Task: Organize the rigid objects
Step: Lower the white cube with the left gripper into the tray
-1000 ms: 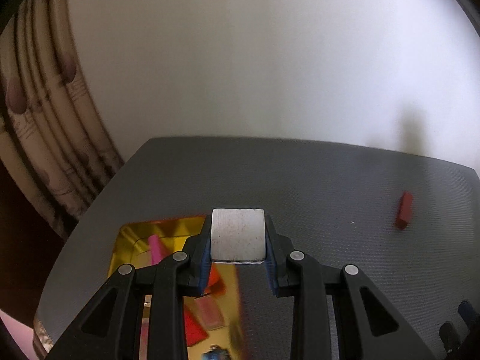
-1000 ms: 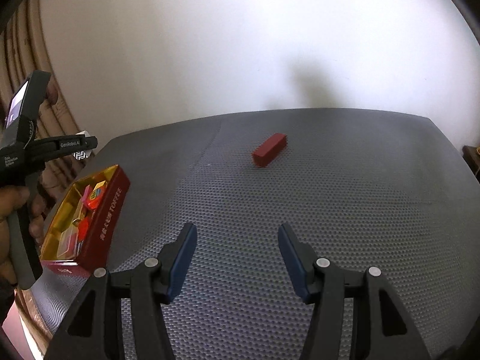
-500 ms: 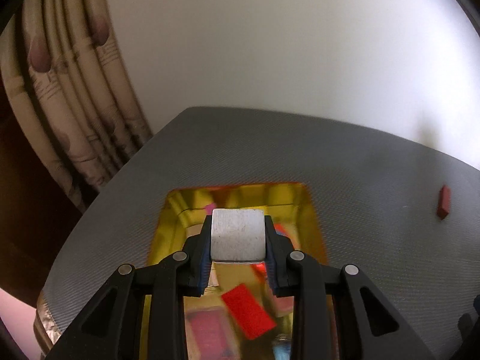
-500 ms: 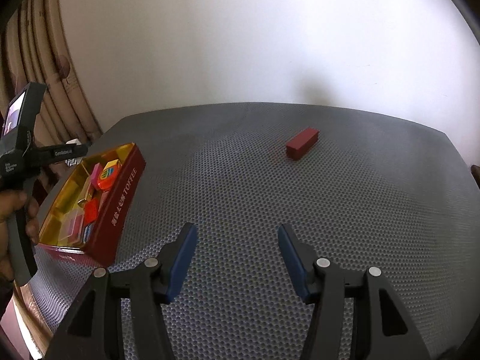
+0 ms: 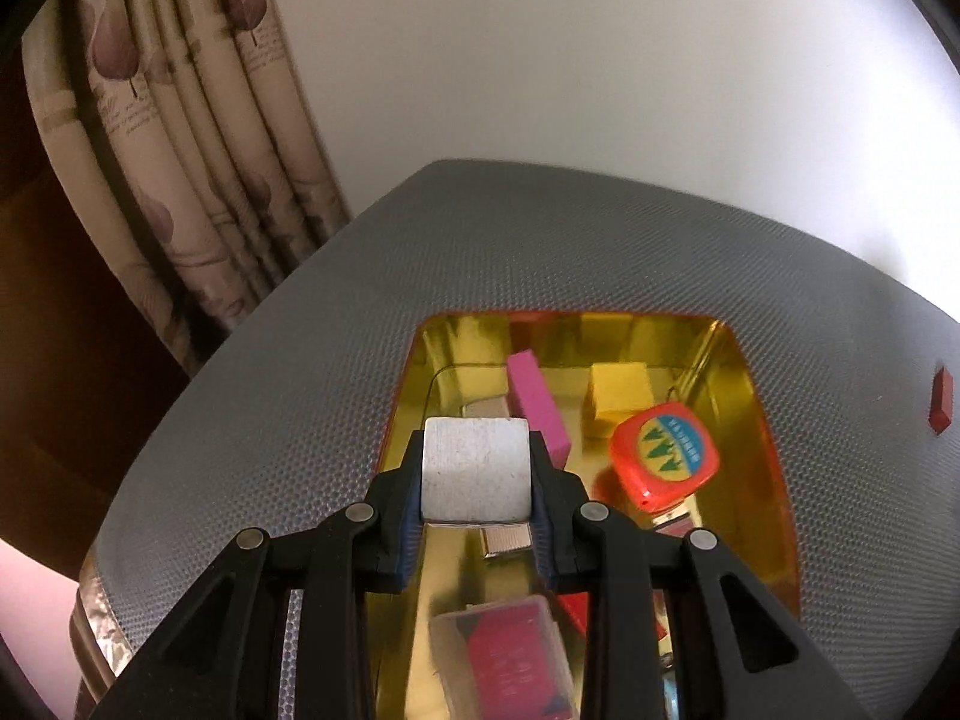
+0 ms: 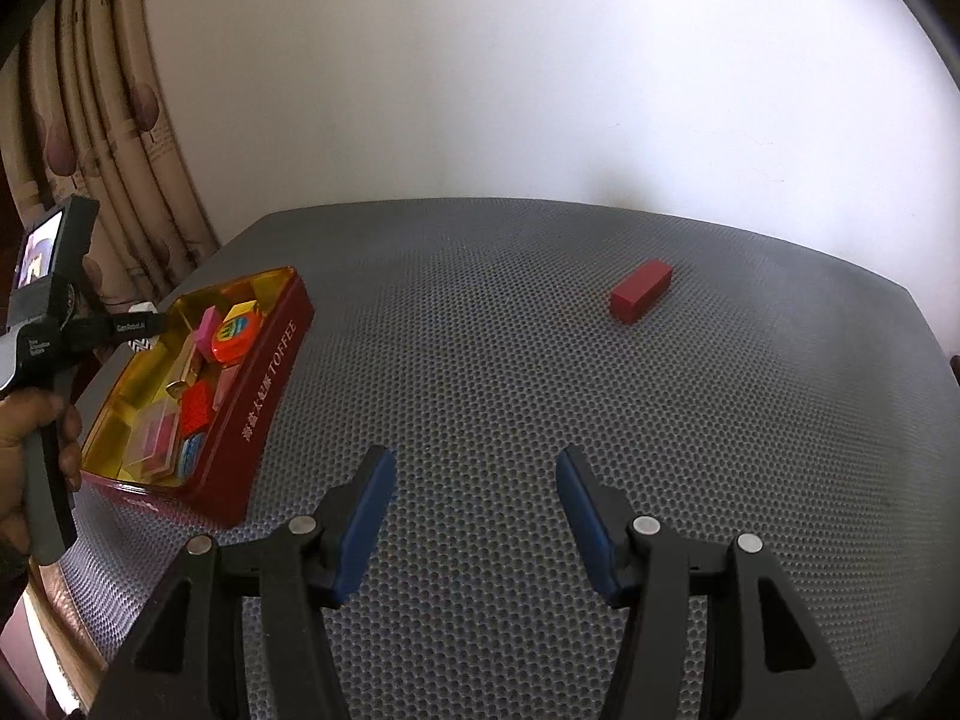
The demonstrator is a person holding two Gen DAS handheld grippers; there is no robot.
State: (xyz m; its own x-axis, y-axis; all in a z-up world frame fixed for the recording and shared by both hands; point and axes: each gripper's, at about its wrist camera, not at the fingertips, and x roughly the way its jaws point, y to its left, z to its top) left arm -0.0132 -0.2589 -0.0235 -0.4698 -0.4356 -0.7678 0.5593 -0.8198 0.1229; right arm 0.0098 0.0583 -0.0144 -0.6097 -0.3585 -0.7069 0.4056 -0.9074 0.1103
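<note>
My left gripper is shut on a pale grey block, held above the open red tin with a gold inside. In the tin lie a pink block, a yellow block, an orange-red tape measure and a clear case with a red card. The right wrist view shows the same tin at the left, with a hand holding the left gripper's handle beside it. My right gripper stands open over the grey mat, nothing between its fingers. A red block lies on the mat beyond it.
The grey dimpled mat covers the table up to a white wall. A patterned curtain hangs at the left behind the table's corner. The red block also shows at the far right of the left wrist view.
My left gripper, still shut on the grey block, has swung left and lower, from the tin's right edge to over its inside. The right gripper shifted slightly, the red block drifting right in its view.
</note>
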